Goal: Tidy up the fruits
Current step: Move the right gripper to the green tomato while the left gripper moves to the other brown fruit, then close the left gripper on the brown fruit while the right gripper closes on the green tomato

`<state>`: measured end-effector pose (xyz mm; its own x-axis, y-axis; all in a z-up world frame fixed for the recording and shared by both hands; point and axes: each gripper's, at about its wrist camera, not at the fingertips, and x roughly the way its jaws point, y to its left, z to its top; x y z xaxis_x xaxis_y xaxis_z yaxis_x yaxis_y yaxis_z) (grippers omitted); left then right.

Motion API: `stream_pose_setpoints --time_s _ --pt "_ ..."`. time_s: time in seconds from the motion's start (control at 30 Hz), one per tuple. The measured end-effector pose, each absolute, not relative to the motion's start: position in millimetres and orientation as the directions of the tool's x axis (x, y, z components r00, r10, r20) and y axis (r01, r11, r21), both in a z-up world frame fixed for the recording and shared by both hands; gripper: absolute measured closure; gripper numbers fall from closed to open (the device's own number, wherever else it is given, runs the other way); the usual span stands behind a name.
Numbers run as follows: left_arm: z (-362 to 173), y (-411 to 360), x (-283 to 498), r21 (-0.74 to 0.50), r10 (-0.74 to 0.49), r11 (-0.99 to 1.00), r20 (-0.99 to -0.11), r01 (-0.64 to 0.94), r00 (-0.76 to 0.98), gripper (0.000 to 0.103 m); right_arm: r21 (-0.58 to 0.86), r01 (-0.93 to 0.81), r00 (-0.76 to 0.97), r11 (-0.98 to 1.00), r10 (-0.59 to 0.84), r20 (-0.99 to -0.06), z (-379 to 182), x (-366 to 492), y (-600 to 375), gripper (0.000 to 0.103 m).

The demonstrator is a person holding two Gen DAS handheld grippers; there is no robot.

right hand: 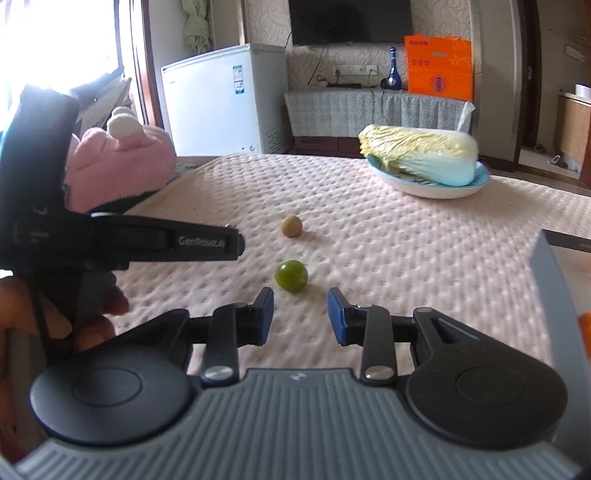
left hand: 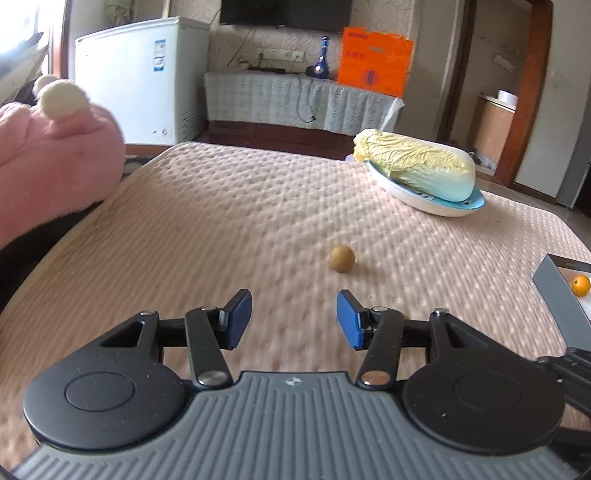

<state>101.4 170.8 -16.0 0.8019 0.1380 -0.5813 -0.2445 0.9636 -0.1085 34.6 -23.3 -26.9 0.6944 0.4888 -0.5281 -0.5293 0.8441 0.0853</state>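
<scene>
Two grippers are in view above a pink quilted surface (left hand: 229, 206), each with nothing between its blue-padded fingers. The left gripper (left hand: 294, 319) has its fingers moderately apart; the right gripper (right hand: 300, 315) has its fingers set at a narrower gap, clear of any object. In the right wrist view, the left gripper's black body (right hand: 122, 242) reaches in from the left side, with a hand (right hand: 92, 317) wrapped around its handle.

Just ahead of the right gripper's fingers, slightly left of centre, a small green fruit (right hand: 291, 276) rests on the surface, not touched. Farther on, a round brown fruit (right hand: 291, 226) lies alone in the open middle of the surface; in the left wrist view it (left hand: 342, 258) sits a little ahead of the left gripper's right finger. At the right edge stands a grey box (left hand: 561, 295) with an orange fruit (left hand: 580, 285) inside it.

Toward the far right of the surface, a napa cabbage (left hand: 417, 166) lies on its side on a light blue plate (left hand: 439, 206). A pink plush toy (left hand: 55, 155) occupies the left edge.

Beyond the surface stand a white chest freezer (left hand: 136, 81), a cloth-covered cabinet (left hand: 295, 99) bearing a blue bottle (left hand: 322, 59) and an orange box (left hand: 375, 61), and a wall-mounted television (left hand: 286, 11).
</scene>
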Motion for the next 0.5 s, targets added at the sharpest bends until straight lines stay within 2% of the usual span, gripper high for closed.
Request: stream_pose_setpoints --time_s 0.23,0.5 --pt "-25 173 128 -0.124 0.048 0.981 -0.583 -0.148 0.811 0.046 0.048 -0.546 0.694 0.837 0.483 -0.533 -37 53 -5 0.068" --pt "-34 167 162 -0.058 0.02 0.996 -0.584 -0.066 0.812 0.046 0.026 -0.553 0.687 0.833 0.474 -0.551 -45 69 10 0.068"
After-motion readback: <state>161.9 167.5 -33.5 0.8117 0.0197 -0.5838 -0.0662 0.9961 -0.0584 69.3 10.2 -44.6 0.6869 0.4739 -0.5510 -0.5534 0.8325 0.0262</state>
